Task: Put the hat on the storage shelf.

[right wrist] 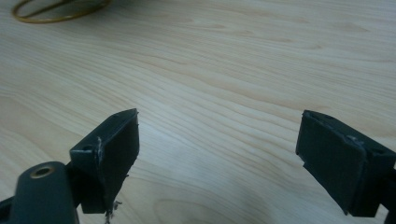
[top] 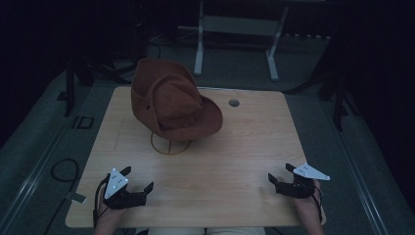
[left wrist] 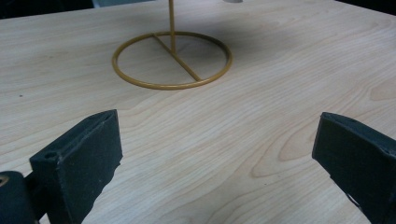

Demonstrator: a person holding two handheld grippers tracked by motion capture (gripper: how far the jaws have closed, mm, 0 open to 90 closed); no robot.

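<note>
Item one: my left gripper [top: 137, 178], which I am holding low over the near left part of the table [top: 235, 161]; its jaws are standing wide apart and are gripping nothing, with bare pale wood showing between them in the left gripper view. My left hand [top: 105, 215] is coming in from the near edge behind it, a black cable trailing off beside the wrist.

Item two: my right gripper [top: 280, 174], which I am holding over the near right part of the table; its jaws are likewise spread wide and are carrying nothing, with wood grain lying between them in the right gripper view. My right hand [top: 308, 205] is sitting behind it at the table edge.

Item three: a gold wire stand [left wrist: 172, 59], with a ring base, a crossbar and an upright rod, standing on the table well ahead of both grippers, left of centre.

Item four: a brown brimmed hat [top: 171, 100], sitting tilted on top of that stand, its brim hanging over the ring.

Item five: a small round hole [top: 234, 103] in the tabletop, beyond the hat to its right
</note>
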